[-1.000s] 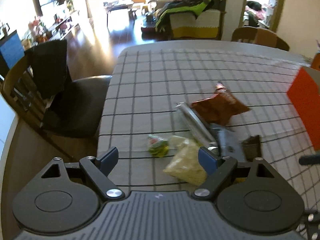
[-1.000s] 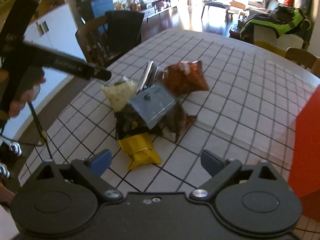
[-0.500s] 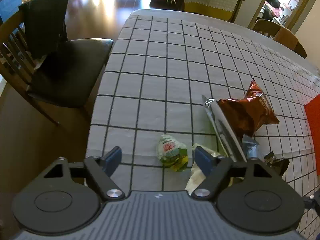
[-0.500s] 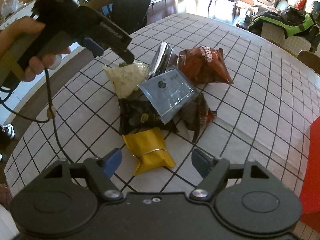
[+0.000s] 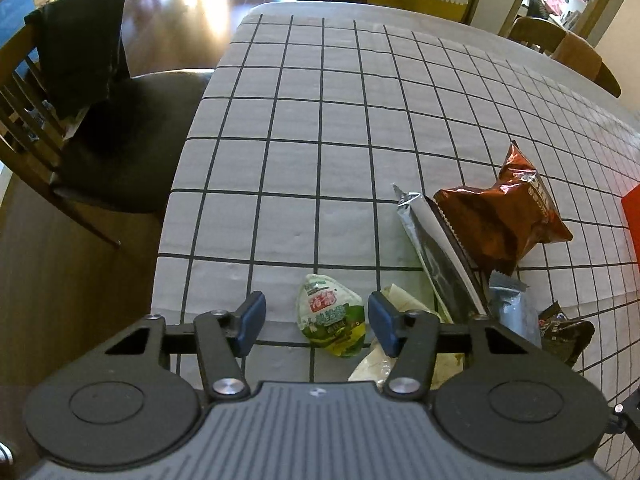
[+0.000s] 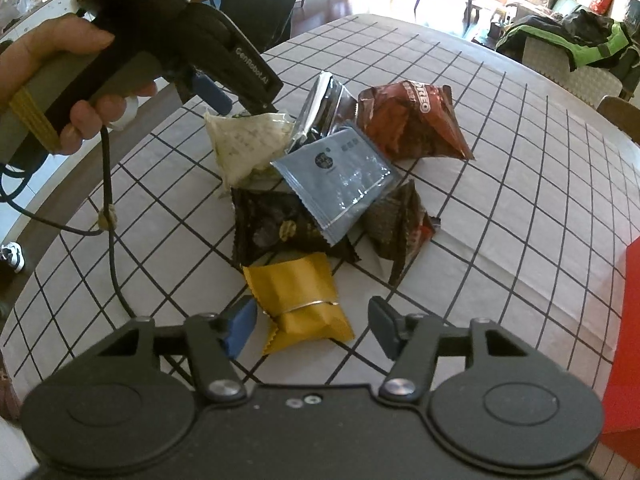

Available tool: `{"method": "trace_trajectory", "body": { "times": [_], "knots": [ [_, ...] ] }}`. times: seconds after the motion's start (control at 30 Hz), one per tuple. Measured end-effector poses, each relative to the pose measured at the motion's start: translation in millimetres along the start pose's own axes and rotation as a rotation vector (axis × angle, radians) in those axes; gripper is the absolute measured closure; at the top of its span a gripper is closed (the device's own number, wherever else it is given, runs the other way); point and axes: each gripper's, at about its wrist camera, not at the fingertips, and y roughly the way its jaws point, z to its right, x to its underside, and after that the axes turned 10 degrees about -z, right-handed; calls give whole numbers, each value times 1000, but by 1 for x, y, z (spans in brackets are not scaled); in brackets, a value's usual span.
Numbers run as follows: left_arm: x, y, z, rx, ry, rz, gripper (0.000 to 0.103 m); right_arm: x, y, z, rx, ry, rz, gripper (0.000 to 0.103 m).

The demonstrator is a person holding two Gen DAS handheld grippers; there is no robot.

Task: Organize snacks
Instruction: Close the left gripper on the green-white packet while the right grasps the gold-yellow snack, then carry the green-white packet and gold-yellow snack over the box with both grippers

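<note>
Both grippers have dropped onto the pile on the checked table (image 5: 320,120), jaws closing but not yet touching: left gripper (image 5: 314,322) around the green packet (image 5: 330,320), right gripper (image 6: 312,328) around the yellow packet (image 6: 300,300), bottom centre. Two pickups look imminent. Eight snacks counted: one each of green, yellow, white, silver, blue, black; two red-brown.

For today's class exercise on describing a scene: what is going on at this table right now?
A person is sorting a pile of snack packets on a grid-patterned tablecloth. The left hand-held gripper is closing around a small green-and-white wrapped snack, the pads not yet touching it. The right hand-held gripper is closing around a crinkled yellow foil packet, also not pressed yet. Nothing has been lifted.
</note>
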Motion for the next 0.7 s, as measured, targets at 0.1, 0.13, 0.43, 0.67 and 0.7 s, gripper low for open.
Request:
{"method": "trace_trajectory", "body": {
  "times": [0.1, 0.13, 0.43, 0.67, 0.7],
  "knots": [
    [1, -1, 0, -10, -1, 6, 67, 0, 2, 1, -8, 1, -10, 52],
    [2, -2, -1, -10, -5, 7, 68, -1, 3, 1, -6, 2, -15, 56],
    [5, -3, -17, 51, -77, 14, 69, 4, 2, 7, -26, 32, 5, 68],
    [12, -5, -30, 80, -126, 9, 69, 12, -7, 15, -54, 93, 23, 69],
    [14, -6, -31, 80, -131, 9, 69, 14, -10, 17, -59, 102, 27, 69]
  ]
}}
